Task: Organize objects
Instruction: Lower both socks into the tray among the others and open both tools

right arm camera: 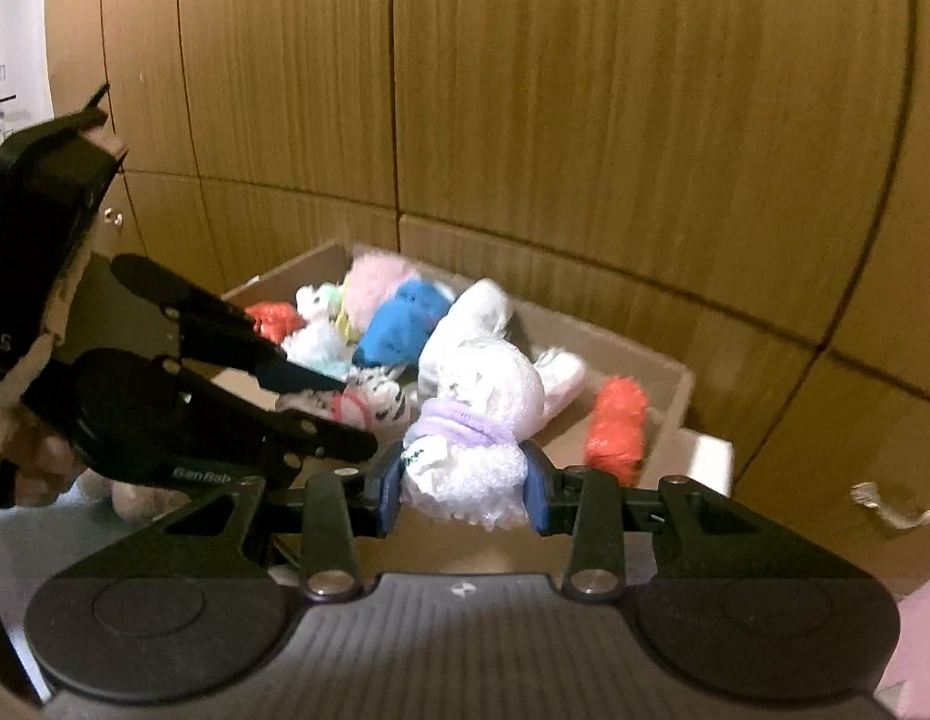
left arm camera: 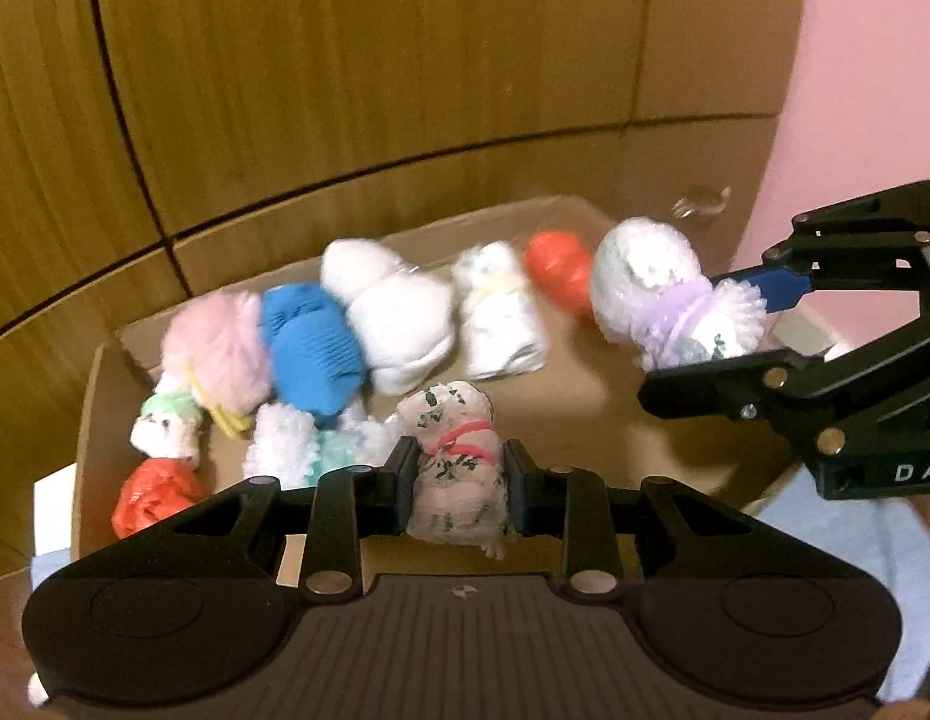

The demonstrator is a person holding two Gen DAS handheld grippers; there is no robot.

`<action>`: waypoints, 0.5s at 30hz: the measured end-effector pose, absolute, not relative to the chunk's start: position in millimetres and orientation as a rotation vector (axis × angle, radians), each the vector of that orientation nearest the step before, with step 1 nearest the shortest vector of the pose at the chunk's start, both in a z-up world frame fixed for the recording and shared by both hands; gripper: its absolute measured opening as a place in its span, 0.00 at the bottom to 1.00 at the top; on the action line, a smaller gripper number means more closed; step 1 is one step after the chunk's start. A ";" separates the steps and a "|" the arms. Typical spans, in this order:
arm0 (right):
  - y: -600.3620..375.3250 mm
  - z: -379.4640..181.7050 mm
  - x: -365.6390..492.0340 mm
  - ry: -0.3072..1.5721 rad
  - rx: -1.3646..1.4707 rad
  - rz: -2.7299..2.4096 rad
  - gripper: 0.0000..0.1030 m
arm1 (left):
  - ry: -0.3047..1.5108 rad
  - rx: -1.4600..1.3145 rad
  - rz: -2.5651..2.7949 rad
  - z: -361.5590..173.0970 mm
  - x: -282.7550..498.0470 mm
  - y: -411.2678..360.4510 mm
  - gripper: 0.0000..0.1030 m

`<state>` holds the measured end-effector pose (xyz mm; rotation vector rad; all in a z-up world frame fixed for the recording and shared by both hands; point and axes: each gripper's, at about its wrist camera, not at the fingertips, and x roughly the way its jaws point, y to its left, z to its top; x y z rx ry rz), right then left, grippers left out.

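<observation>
Carrying 1 soft bundle each, both grippers hang over an open cardboard box (left arm camera: 99, 396) already holding rolled bundles. The left gripper (left arm camera: 459, 468) has its fingers nearly closed on a white roll with dark green print (left arm camera: 456, 468), tied with a red band. The right gripper (right arm camera: 465, 480), with blue-padded fingers, is pinched just as narrowly on a fluffy white bundle with a lilac band (right arm camera: 471, 438). Both bundles sit above the box, not yet resting in it.

Risk, as I judge it: the 2 grippers are close together over the same box, so lowering at once could knock them into each other. A soft roll may also slip out of a narrow pinch, or land on the blue bundle (left arm camera: 312, 348) and its neighbours and disturb the row.

Only the left wrist view shows the full row along the far wall, including the pink fluffy bundle (left arm camera: 216, 336) and a red bundle (left arm camera: 153, 495) at the near left corner. Only the right wrist view shows the box's right wall (right arm camera: 684, 396) and the person's hand behind the left gripper.
</observation>
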<state>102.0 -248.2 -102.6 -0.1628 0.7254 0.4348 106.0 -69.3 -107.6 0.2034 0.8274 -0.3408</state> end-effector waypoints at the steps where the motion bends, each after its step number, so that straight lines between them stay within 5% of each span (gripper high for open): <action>1: -242.8 -108.0 108.8 0.740 -0.173 0.441 0.35 | 0.829 0.212 -0.336 -109.0 108.1 -65.8 0.36; 15: -198.7 -130.1 149.2 0.854 -0.323 0.531 0.35 | 0.831 0.182 -0.332 -115.7 125.3 -33.5 0.39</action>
